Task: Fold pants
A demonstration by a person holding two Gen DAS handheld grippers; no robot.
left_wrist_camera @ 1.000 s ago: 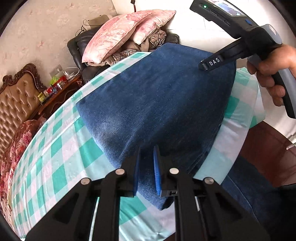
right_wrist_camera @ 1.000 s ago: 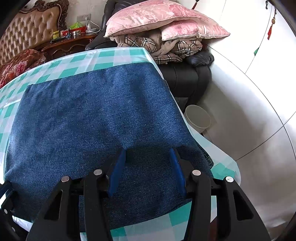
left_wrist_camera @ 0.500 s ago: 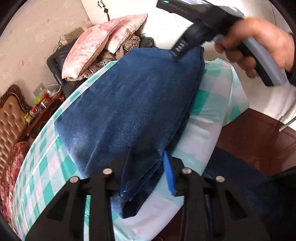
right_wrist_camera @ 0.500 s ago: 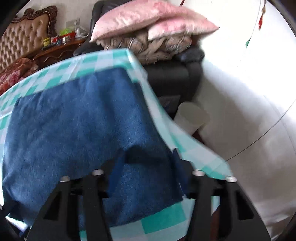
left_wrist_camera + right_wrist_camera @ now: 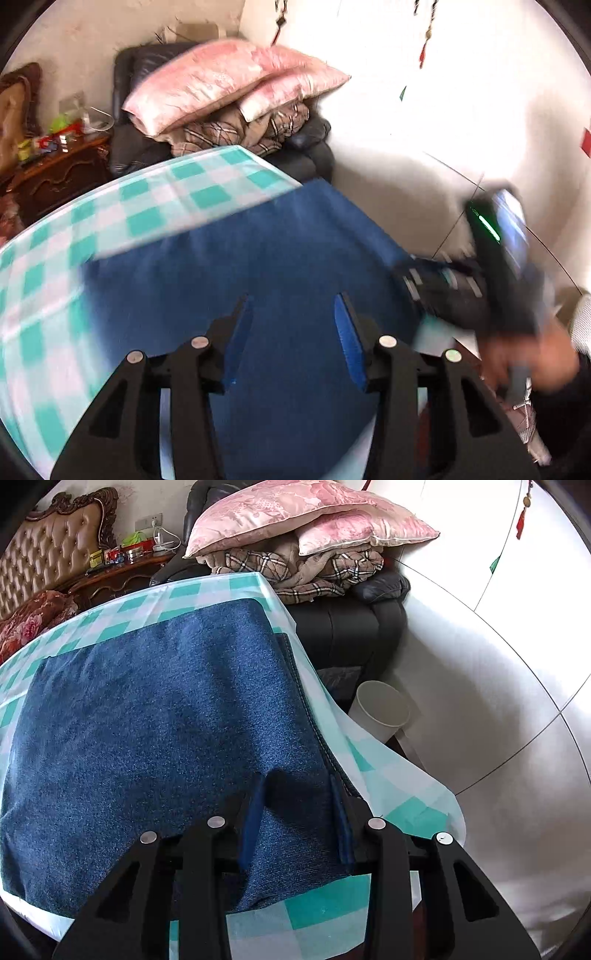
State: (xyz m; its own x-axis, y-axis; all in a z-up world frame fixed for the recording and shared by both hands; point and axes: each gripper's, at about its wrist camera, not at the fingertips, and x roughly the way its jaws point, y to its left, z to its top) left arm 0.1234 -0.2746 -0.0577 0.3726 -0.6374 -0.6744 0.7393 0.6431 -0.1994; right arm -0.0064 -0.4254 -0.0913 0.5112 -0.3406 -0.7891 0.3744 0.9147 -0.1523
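Note:
The blue denim pants (image 5: 155,716) lie folded in a flat rectangle on the table with the teal-and-white check cloth (image 5: 332,904); they also show in the blurred left wrist view (image 5: 266,251). My right gripper (image 5: 297,784) is open, its blue pads low over the near right corner of the pants. My left gripper (image 5: 293,301) is open and empty above the near part of the pants. The right gripper's body and the hand holding it show at the right of the left wrist view (image 5: 495,280).
A dark armchair (image 5: 354,627) piled with pink pillows (image 5: 295,513) and a plaid blanket stands beyond the table. A white bin (image 5: 380,709) sits on the floor to the right. A wooden side table (image 5: 122,572) and padded headboard are at the far left.
My left gripper has opened wide and swung from the left edge to above the near part of the pants. My right gripper has dropped lower over the pants' right corner.

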